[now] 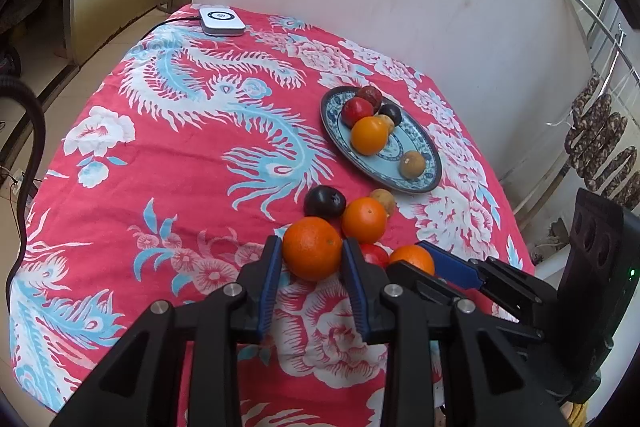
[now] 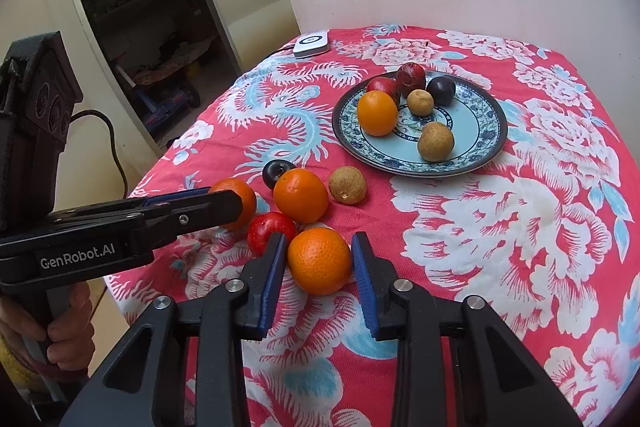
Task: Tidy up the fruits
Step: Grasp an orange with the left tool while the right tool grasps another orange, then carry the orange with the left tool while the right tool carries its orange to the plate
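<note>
Left wrist view: the left gripper [image 1: 310, 261] has its blue pads pressed on both sides of a round orange fruit [image 1: 312, 247] lying on the red floral tablecloth [image 1: 160, 187]. Right wrist view: the right gripper [image 2: 320, 259] stands narrow around a second round orange [image 2: 319, 261]; both pads look to be touching its skin. Ahead of both grippers waits the blue-patterned ceramic plate [image 2: 486, 139], already carrying six fruits. Best, I'd say, to lift each orange straight up, clear the red plum-like fruit [image 2: 271, 231] just beside it, and set it gently on bare plate so nothing rolls. Printed on the left gripper's side: "GenRobot.AI".
</note>
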Available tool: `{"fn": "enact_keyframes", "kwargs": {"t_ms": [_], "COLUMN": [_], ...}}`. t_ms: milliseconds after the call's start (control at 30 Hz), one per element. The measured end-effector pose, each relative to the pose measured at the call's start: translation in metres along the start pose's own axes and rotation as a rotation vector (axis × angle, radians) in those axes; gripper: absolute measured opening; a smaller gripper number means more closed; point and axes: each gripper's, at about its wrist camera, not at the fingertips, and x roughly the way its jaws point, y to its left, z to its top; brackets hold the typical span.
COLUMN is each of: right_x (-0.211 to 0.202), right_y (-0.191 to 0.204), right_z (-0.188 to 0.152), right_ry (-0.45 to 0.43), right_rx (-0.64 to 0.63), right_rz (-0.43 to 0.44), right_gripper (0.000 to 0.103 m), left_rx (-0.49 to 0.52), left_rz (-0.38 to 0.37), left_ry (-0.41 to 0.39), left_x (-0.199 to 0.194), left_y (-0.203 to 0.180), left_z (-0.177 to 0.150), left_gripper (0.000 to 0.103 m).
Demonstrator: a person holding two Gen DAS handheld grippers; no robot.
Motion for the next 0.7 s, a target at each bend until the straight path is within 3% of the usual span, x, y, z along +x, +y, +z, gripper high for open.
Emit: {"fn": "enact_keyframes", "kwargs": {"t_ms": [700], "right_x": [-0.022], "right_y": [-0.015], "right_z": [0.02], "right_ry": [-0.065], "right_rx": [0.017], "right_rz": [-0.071], "right_gripper": [0.034], "left_rx": [0.083], "left_rz": [0.007], "left_ry": [-0.063], "left_x": [-0.009], "left_y": [-0.018], "left_z": [0.025], "left_gripper": [0.032]}}
